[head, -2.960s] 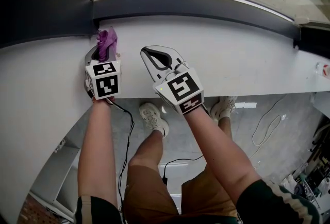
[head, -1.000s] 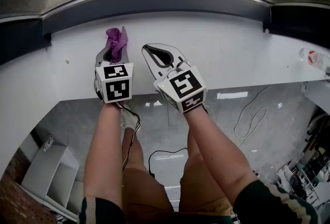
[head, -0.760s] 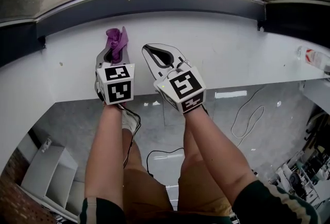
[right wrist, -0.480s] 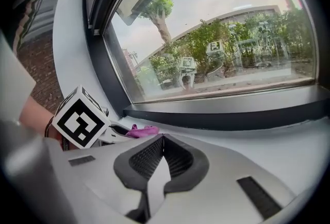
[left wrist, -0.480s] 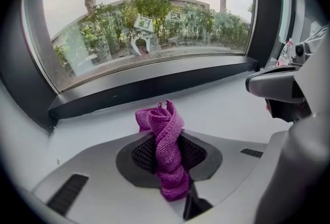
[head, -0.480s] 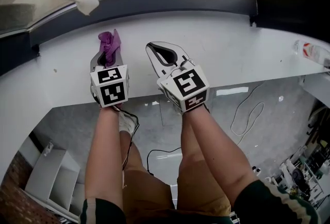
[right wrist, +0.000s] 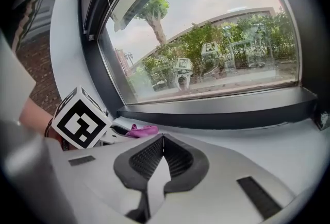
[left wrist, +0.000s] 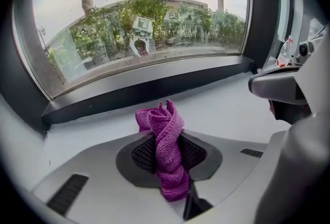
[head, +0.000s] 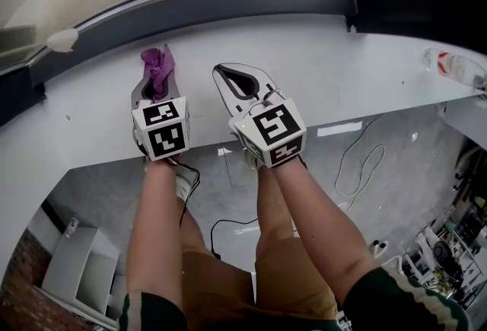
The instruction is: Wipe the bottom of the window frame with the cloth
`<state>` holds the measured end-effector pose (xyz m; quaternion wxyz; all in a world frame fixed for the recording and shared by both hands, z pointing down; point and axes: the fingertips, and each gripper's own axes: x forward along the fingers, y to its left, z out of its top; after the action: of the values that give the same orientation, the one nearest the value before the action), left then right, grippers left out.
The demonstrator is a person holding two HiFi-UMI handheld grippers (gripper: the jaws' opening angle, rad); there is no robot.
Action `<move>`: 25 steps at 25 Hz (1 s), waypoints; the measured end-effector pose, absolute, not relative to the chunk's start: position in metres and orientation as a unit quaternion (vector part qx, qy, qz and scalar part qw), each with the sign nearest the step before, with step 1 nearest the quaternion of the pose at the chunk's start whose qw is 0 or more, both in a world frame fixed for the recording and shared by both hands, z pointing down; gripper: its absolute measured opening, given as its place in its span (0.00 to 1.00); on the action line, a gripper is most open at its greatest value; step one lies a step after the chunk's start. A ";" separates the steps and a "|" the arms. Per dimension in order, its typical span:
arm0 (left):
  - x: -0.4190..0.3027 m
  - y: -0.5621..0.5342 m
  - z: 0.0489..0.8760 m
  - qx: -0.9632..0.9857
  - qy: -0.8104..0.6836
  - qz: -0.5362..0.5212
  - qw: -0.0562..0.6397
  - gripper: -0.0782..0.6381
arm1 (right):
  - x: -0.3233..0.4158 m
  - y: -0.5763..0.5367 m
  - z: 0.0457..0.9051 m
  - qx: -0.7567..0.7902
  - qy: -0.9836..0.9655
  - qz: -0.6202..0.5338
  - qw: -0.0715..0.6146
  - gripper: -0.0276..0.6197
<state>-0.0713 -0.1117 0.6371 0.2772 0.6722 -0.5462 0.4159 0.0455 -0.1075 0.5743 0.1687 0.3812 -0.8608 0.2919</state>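
Observation:
A twisted purple cloth (head: 157,67) (left wrist: 166,151) is pinched in my left gripper (head: 155,77) (left wrist: 165,135), which is shut on it above the white sill (head: 319,71). The cloth's end sticks out past the jaw tips, short of the dark bottom rail of the window frame (head: 228,6) (left wrist: 149,91) (right wrist: 221,112). My right gripper (head: 228,74) (right wrist: 163,138) hovers just to the right, its jaws shut with nothing between them. The right gripper view shows the left gripper's marker cube (right wrist: 81,121) and a bit of cloth (right wrist: 140,130).
A white bottle with a red label (head: 455,68) (left wrist: 285,53) lies on the sill at the far right. A dark upright frame post (head: 415,2) closes the pane on the right. Below the sill's front edge are the floor, cables (head: 358,166) and the person's legs.
The head view has shifted rightward along the window over the last seconds. Both grippers keep the same pose side by side on the sill, the left still gripping the cloth.

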 end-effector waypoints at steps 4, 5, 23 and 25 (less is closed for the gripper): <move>-0.049 -0.114 0.637 0.674 -0.541 0.415 0.285 0.23 | 0.066 -0.109 0.570 0.391 -0.857 0.294 0.164 0.06; -0.042 -0.114 0.638 0.676 -0.538 0.415 0.286 0.23 | 0.072 -0.110 0.570 0.393 -0.856 0.294 0.164 0.06; 0.060 -0.117 0.639 0.694 -0.512 0.433 0.263 0.23 | 0.171 -0.116 0.569 0.425 -0.843 0.291 0.156 0.06; 0.073 -0.117 0.639 0.698 -0.506 0.434 0.261 0.23 | 0.181 -0.116 0.568 0.431 -0.840 0.292 0.154 0.06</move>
<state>0.0729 -0.1173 0.6391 0.2613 0.6981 -0.5062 0.4337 0.1811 -0.1164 0.5680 0.1542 0.4306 -0.8400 0.2919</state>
